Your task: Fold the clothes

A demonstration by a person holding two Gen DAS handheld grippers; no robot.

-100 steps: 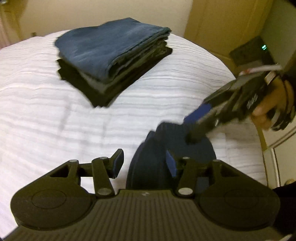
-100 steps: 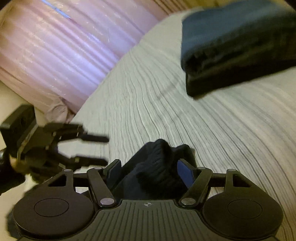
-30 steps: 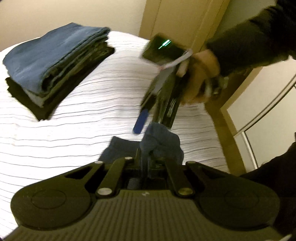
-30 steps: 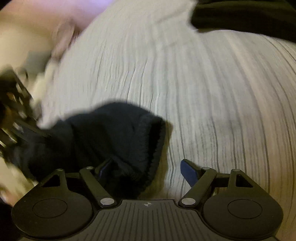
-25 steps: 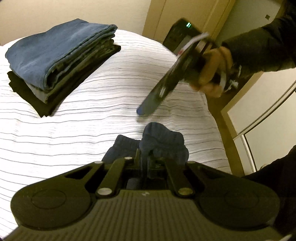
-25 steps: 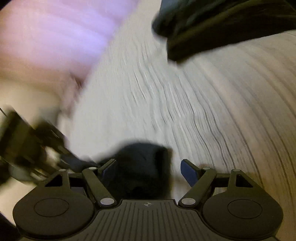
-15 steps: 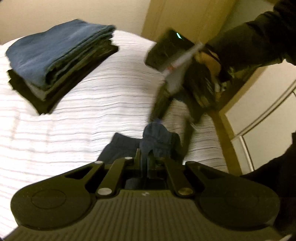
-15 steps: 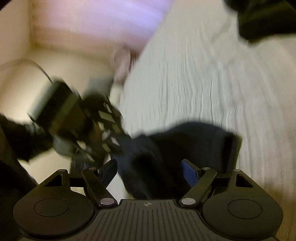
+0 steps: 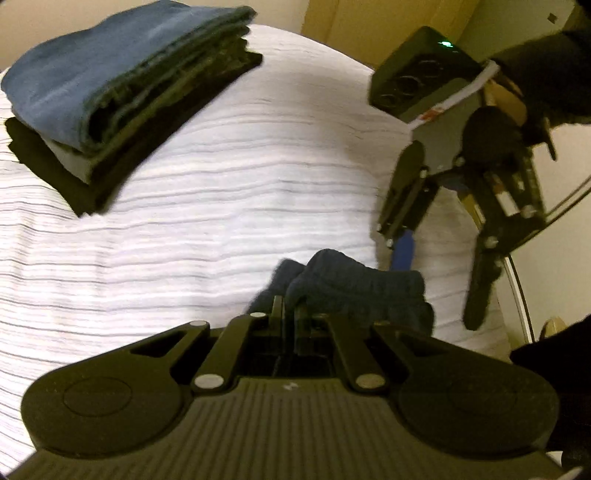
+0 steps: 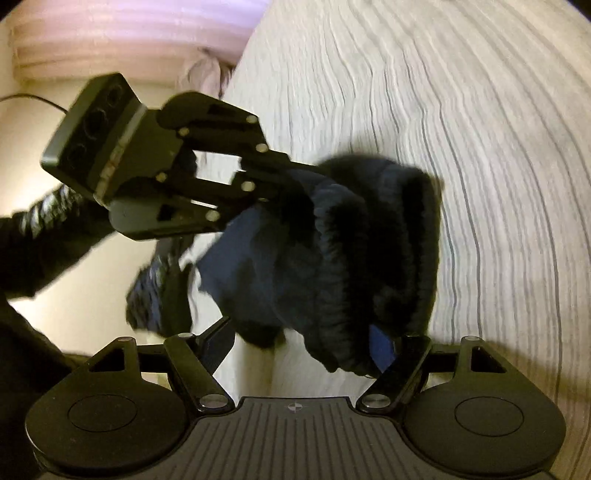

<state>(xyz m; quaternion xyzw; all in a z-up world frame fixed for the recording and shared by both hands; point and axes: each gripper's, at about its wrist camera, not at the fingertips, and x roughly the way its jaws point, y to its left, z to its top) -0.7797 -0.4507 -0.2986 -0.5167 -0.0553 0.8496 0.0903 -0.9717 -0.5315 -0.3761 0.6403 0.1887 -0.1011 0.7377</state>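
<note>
A small dark navy knit garment (image 9: pixel 354 291) hangs off the white striped bed (image 9: pixel 221 184), and my left gripper (image 9: pixel 288 308) is shut on one edge of it. To its right in the left wrist view, my right gripper (image 9: pixel 439 295) is open, one blue-padded finger close to the garment. In the right wrist view the garment (image 10: pixel 354 243) hangs bunched between the open right gripper (image 10: pixel 301 345) fingers, its ribbed cuff overlapping the right blue pad (image 10: pixel 380 343). The left gripper (image 10: pixel 306 173) pinches its upper edge. A stack of folded clothes (image 9: pixel 122 74), blue denim on top, lies at the far left.
The bedspread (image 10: pixel 480 147) fills the right of the right wrist view, with a pink curtain (image 10: pixel 129 29) behind it. A wooden cabinet (image 9: pixel 369 22) stands beyond the bed. The person's dark sleeves (image 9: pixel 546 74) (image 10: pixel 37 240) reach in, and the bed's edge lies near the garment.
The right gripper, still open, has swung back in close to the garment, whose cuff now sits between its fingers. The left gripper has stayed shut on the garment, now held higher.
</note>
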